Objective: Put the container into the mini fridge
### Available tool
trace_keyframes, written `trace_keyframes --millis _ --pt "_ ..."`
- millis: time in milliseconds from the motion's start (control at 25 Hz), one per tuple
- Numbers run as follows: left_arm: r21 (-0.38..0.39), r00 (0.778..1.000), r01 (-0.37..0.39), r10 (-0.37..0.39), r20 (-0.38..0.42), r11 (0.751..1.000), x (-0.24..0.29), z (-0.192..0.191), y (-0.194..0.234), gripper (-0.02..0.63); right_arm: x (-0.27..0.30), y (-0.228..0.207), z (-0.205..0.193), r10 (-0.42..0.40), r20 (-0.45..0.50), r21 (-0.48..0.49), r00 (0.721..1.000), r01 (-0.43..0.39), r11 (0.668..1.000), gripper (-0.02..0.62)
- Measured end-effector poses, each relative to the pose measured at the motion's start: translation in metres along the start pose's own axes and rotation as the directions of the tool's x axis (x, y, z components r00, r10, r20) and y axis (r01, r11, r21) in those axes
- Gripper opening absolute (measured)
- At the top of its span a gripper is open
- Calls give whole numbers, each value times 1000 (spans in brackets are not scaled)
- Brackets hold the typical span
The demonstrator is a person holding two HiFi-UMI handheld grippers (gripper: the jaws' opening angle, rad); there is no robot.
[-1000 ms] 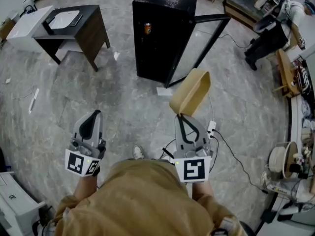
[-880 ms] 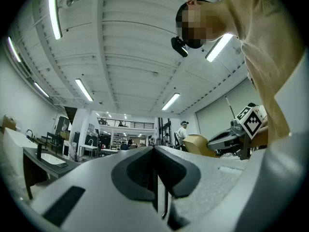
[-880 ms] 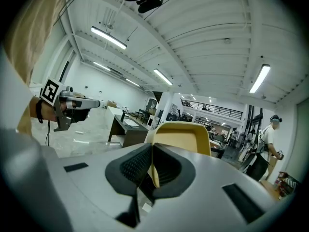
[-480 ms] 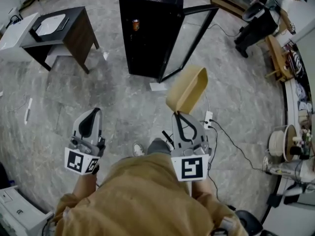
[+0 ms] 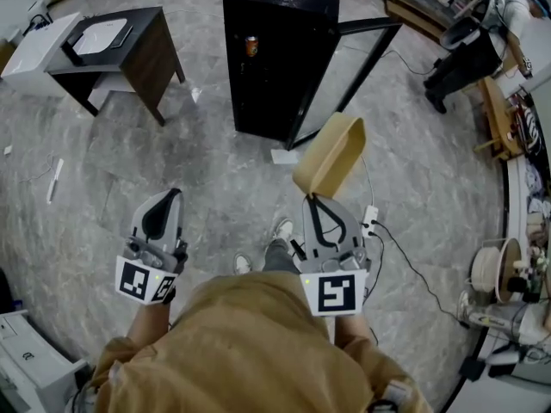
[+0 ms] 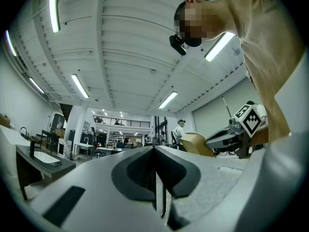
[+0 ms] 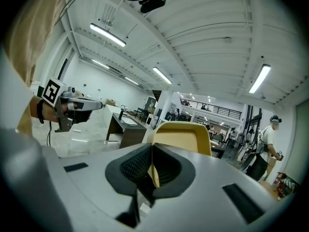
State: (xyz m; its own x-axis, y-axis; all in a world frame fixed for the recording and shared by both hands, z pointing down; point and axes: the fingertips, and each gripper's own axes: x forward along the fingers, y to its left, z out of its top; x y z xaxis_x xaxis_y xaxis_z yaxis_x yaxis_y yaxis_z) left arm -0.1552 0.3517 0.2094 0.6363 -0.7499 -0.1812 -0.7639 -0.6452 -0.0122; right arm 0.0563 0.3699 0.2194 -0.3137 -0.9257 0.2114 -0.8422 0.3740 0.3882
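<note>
The right gripper (image 5: 324, 203) is clamped on the rim of the tan container (image 5: 332, 155), which is held in the air, well short of the fridge (image 5: 274, 54) — its door (image 5: 343, 74) stands open. The left gripper (image 5: 164, 201) has its jaws together, empty. Inside the fridge sits what looks like a can (image 5: 251, 46).

Mini fridge (image 5: 271, 76) interior dark, small orange item (image 5: 251, 46) unidentifiable, white unit (image 5: 30, 364) cut off lower left
</note>
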Motion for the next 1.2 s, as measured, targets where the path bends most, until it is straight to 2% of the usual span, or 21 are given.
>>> trace_keyframes --millis 240,760,1200 --pt "13 999 -33 33 -17 999 30 -4 11 0 33 -29 -4 30 12 -3 999 -30 1000 8" --pt "42 997 -78 79 -25 996 135 -18 22 0 112 -106 -22 111 42 -4 993 -111 994 8" --pt "66 986 -165 167 -18 984 209 -30 24 0 166 -166 -38 204 90 -20 975 -203 979 8"
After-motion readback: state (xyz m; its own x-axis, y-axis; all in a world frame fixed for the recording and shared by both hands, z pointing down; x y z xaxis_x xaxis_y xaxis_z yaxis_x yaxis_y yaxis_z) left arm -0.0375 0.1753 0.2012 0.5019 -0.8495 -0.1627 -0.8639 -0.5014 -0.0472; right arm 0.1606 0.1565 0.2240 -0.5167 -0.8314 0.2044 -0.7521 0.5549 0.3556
